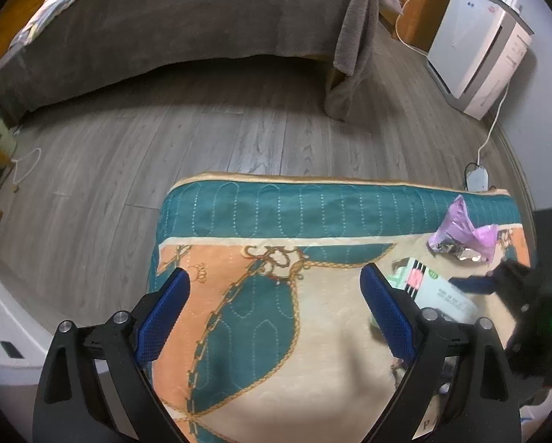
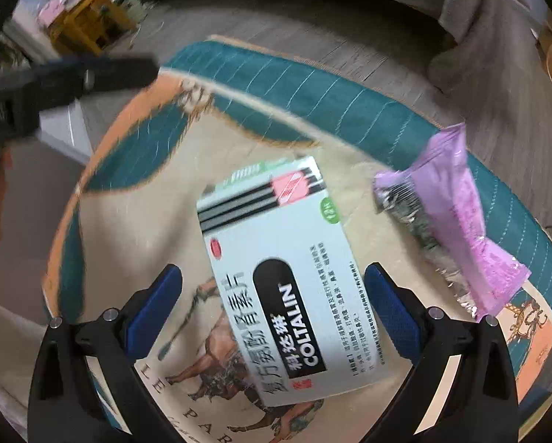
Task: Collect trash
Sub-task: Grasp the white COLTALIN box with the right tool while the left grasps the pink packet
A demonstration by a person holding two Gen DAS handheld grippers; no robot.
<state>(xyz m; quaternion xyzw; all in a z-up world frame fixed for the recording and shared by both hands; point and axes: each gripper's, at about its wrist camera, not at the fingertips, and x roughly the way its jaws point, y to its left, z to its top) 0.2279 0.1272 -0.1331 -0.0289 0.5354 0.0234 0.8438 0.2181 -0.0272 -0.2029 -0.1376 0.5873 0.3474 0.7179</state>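
- While hovering over the quilted cushion (image 1: 261,332), stood wide apart at the jaws and empty: left gripper (image 1: 276,317), blue pads (image 1: 163,317) spread over the teal, orange and cream print.
- Lay flat on the cushion at about 3 o'clock of the left gripper in the left wrist view: white COLTALIN medicine box (image 1: 442,289), partly hidden behind the right-hand pad.
- Sat at roughly 2 o'clock in that view, near the cushion's teal border and just beyond the box: crumpled purple foil wrapper (image 1: 464,234), silver lining showing.
- Showed blurred at the 3 o'clock edge, reaching toward the box, with a green light glowing on its body: right gripper (image 1: 475,282).
- Seen from the right wrist view, hung released above the medicine box (image 2: 287,269), jaws spread to either side of the carton's near end: right gripper (image 2: 274,295); contact between pads and carton could not be told.
- Lay at 2 o'clock of the box, apart from it: purple wrapper (image 2: 456,214).
- Appeared blurred at 10 o'clock: dark arm of the left gripper (image 2: 91,74).
- Stretched beyond the cushion at 12 o'clock: grey wood floor (image 1: 165,140) and a bed under a grey blanket (image 1: 187,26).
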